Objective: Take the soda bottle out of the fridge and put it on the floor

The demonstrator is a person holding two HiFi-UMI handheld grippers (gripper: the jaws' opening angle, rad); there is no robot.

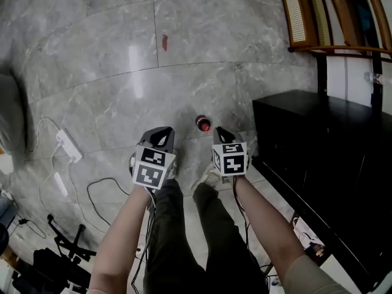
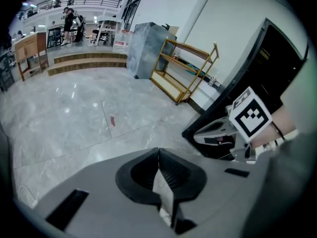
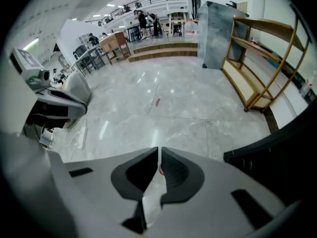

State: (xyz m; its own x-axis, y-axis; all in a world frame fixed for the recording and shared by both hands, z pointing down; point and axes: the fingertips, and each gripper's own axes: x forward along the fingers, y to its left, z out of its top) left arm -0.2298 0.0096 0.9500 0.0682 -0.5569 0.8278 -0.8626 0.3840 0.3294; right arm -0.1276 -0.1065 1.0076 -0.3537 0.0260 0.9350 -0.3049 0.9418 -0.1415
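Note:
The soda bottle [image 1: 203, 123], dark with a red cap, stands upright on the grey marble floor [image 1: 184, 72], just ahead of the person's feet. Both grippers hang above the floor on the near side of it, apart from it. My left gripper [image 1: 160, 131] [image 2: 158, 150] is to the bottle's left with its jaws together and nothing in them. My right gripper [image 1: 222, 131] [image 3: 159, 148] is to its right, jaws drawn to a thin slit and empty. Through that slit a speck of the red cap [image 3: 159, 171] shows on the floor below.
A low black cabinet [image 1: 306, 133] stands close on the right. A wooden shelf unit [image 1: 331, 17] is at the far right. A white power strip [image 1: 68, 144] and cables [image 1: 101, 192] lie on the left. The person's legs [image 1: 184, 237] fill the bottom middle.

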